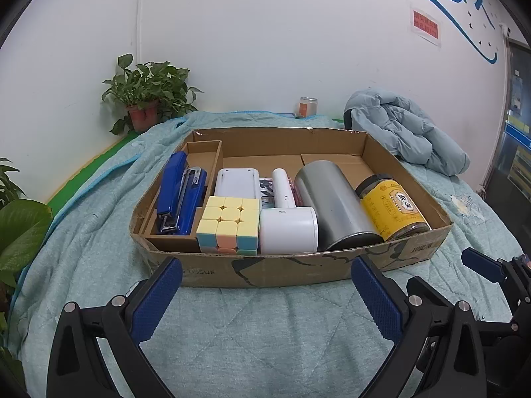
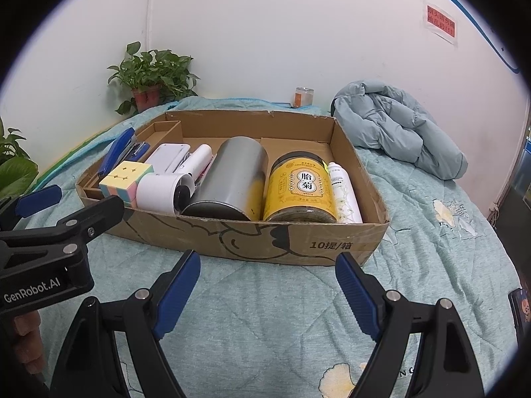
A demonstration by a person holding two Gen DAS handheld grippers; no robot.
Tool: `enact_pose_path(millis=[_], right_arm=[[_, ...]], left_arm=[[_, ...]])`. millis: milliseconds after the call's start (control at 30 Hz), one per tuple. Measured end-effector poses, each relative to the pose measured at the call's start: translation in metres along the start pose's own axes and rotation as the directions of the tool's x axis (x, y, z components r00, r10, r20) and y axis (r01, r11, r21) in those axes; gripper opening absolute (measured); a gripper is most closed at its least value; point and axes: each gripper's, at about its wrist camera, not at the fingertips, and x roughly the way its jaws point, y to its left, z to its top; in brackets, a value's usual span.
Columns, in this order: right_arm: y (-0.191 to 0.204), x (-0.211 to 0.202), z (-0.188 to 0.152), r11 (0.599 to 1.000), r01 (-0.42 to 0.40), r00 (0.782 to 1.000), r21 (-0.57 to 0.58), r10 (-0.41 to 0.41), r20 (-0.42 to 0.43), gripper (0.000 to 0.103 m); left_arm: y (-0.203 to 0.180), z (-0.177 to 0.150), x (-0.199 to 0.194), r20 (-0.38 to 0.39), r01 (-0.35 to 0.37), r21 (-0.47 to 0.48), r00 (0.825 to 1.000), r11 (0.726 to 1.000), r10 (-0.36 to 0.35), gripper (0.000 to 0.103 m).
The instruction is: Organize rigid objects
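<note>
A: Left wrist view: a cardboard box (image 1: 212,273) sits on a teal quilt (image 1: 265,331), with the left gripper (image 1: 265,293) just in front of it, jaws apart and empty.

B: And the right gripper (image 2: 267,285)?

A: Also in front of the box, jaws wide, nothing between them.

B: What is inside the box?

A: Blue staplers (image 1: 181,195) in the left compartment, then a pastel cube (image 1: 229,225), a white cylinder device (image 1: 288,233), a steel canister (image 1: 335,204) and a yellow-labelled jar (image 1: 393,207) (all lying side by side).

B: How would they handle?

A: All look stiff. The canister seems smooth and slippery, likely to roll; grip across its middle. The jar may be glass and heavier; take its body squarely. The cube is light, with flat faces that suit the pads.
</note>
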Motion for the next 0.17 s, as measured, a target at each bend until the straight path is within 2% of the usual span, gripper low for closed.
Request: enact_pose_path(millis=[100, 167], right_arm=[[0.0002, 0.0004, -0.0004, 1.0, -0.001, 1.0, -0.003, 0.001, -0.001, 0.084], [-0.0002, 0.0012, -0.0006, 1.0, 0.001, 1.0, -0.004, -0.001, -0.004, 0.084]], left_arm=[[0.0001, -0.0003, 0.0001, 0.014, -0.02, 0.008, 1.0, 1.0, 0.02, 0.103], [0.0022, 0.0003, 0.0019, 0.006, -0.007, 0.0, 1.0, 1.0, 0.007, 0.103]])
